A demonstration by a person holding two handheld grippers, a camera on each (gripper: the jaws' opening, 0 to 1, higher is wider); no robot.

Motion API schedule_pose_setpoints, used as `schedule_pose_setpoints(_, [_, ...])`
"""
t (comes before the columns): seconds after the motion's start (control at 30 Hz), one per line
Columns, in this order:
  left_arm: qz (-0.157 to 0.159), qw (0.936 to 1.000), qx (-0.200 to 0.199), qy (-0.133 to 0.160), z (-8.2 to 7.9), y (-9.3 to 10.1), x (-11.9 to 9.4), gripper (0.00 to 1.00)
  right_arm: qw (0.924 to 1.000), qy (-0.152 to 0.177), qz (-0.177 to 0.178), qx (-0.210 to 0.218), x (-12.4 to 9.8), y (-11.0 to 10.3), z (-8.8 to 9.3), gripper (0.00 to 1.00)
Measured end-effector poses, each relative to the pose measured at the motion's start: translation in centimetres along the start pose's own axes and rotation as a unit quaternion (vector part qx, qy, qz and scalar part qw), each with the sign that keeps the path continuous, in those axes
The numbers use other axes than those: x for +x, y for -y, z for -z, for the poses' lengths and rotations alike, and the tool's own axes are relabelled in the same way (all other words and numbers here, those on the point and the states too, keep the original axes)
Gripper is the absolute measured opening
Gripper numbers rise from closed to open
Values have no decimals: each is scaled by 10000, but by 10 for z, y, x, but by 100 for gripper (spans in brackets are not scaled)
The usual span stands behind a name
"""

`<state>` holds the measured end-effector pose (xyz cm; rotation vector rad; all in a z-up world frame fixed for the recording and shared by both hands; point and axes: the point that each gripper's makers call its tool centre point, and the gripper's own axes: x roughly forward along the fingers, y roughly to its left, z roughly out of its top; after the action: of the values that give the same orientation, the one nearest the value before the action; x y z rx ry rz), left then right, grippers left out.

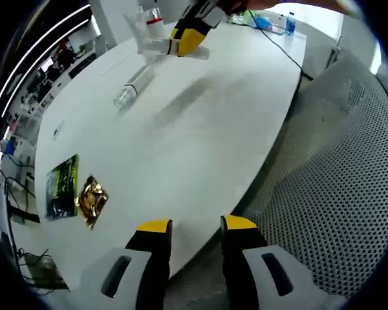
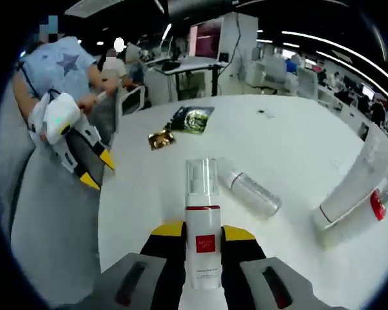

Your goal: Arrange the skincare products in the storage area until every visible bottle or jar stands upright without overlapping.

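Right gripper (image 2: 202, 234) clamps the red-labelled pump bottle (image 2: 202, 240) above the white table (image 2: 291, 148); left gripper (image 1: 195, 227) spread wide, holding nothing

Bright overhead light, fisheye-warped, blurred edges.

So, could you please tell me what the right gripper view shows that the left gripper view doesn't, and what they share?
The right gripper view alone gives a close look at the right gripper shut on a white pump bottle, and shows people seated in the background. The left gripper view alone has the perforated grey chair back and the left gripper's open jaws. Both share the white table, the clear bottle lying on its side and the green and gold sachets.
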<state>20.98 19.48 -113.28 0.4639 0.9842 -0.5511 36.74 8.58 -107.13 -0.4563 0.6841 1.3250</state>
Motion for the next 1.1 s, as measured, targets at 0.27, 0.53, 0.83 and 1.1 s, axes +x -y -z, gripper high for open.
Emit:
schedule_pose_setpoints(0.27, [184,9988,5,464,-28,11,-8,31,9838,1179,-112,1347,-8,-39,-32,12])
schedule_pose_setpoints(0.53, [918,9809,-848,1492,-91,53,-16,41,9656,1797,-276,1859,-14,-65,-63,12])
schedule_pose_setpoints(0.83, [1442,9219,-2765,2298,-121,43,-31,36,9569,1996,-389,2073,-14,-91,-65,12])
schedule_pose_setpoints(1.1, [1074,9087,-3014,2681,-120,16,-39,31,9478,2082,-296,2398,-8,-99,-69,13])
